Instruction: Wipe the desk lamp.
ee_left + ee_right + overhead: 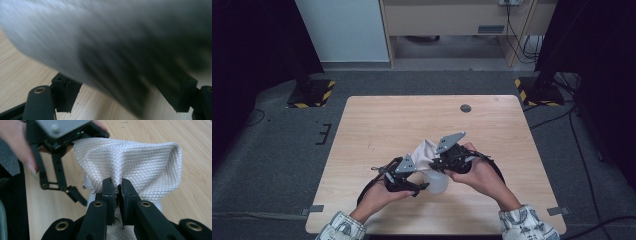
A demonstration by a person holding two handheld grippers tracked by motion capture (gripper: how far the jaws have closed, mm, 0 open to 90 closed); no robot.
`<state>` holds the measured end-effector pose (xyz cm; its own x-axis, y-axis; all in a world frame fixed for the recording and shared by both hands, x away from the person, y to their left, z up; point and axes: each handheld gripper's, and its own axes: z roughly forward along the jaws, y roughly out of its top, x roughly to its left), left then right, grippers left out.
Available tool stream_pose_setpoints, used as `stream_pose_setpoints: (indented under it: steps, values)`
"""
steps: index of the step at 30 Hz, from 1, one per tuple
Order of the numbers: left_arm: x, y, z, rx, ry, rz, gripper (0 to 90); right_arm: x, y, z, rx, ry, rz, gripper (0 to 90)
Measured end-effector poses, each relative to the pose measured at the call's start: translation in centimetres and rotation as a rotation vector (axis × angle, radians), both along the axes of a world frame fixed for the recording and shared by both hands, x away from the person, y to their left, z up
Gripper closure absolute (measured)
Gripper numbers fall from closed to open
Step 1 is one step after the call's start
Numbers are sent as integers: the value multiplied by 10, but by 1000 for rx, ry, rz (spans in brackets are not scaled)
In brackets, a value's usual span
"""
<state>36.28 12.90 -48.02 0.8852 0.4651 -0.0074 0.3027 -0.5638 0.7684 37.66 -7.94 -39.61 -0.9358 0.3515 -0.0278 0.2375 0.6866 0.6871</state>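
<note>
Two tools are on the job, both close around the translucent cup (437, 183) near the front middle of my bench (377, 120). My right tool (117, 185) is clamped on a fold of the white quilted cloth (140, 162), which drapes over and just behind the cup. My left tool (421, 186) sits just left of the cup, its jaws standing apart with the blurred pale shape of the cup or cloth between them, not yet gripped. I judge the wiping is midway: cloth in hand and against the cup, cup unsteadied, and the rubbing-round left to do.
</note>
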Motion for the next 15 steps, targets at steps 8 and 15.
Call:
stream_pose_setpoints:
  steps: [8,15]
  values:
    - [1,1,0,3,-4,8,230,-23,-21,1,29,-9,0,837]
    - [1,1,-1,2,-1,10,233,-25,-46,4,30,-11,-53,838]
